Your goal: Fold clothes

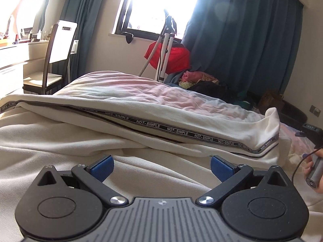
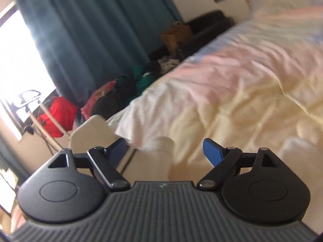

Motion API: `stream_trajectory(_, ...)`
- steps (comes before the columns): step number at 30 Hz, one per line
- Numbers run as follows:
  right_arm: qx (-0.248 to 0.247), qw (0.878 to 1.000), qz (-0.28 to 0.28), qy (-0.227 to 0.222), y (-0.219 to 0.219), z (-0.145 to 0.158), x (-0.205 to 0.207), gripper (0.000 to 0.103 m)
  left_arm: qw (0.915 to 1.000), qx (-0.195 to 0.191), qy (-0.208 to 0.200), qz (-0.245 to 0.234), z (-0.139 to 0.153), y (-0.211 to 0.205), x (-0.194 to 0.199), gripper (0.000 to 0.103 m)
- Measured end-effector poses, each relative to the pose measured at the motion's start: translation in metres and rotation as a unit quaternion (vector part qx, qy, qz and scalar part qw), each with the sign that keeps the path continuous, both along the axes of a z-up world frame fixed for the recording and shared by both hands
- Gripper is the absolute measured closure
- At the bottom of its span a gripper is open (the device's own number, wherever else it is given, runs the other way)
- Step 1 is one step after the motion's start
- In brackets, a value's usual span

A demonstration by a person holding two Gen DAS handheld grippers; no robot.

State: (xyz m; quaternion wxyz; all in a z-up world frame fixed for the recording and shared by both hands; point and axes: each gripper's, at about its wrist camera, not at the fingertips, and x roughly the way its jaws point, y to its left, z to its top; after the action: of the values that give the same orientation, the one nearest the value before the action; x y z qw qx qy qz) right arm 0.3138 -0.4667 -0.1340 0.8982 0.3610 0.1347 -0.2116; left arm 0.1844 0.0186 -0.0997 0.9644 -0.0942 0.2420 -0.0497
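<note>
A cream garment (image 1: 141,119) with a black "NOT-SIMPLE" tape stripe (image 1: 181,131) lies partly folded across the bed. In the left wrist view my left gripper (image 1: 161,168) is open and empty, its blue pads (image 1: 102,169) spread just above the cream fabric in front of the stripe. In the right wrist view, which is blurred, my right gripper (image 2: 163,153) is open and empty, tilted over the garment's end (image 2: 159,153) at the bed's edge. Part of the right gripper's handle and the hand holding it (image 1: 315,173) show at the right of the left wrist view.
The bed carries a pastel quilt (image 2: 242,64). Beyond its far side lie a pile of clothes (image 1: 201,80), a red bag (image 1: 173,58), a steamer stand (image 1: 165,46), dark teal curtains (image 1: 242,40) and a window. A chair (image 1: 56,56) and a dresser stand at left.
</note>
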Motion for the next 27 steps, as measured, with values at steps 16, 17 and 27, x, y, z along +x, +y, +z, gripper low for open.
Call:
stream_trajectory(16,0.04,0.993,0.109,-0.001,0.023,-0.046,0.03,0.092,0.9993,0.032,-0.002,-0.019,-0.011,-0.031,-0.014,0.0)
stream_trajectory(17,0.027,0.996,0.082,-0.009,0.024,-0.038,0.021,0.095,0.9995,0.026,-0.008,-0.017,-0.01,-0.03,-0.016,0.0)
stream_trajectory(27,-0.065,0.994,-0.088,0.016,0.017,-0.003,-0.04,0.097,0.9981,0.041,-0.043,-0.016,-0.002,-0.034,-0.036,0.0)
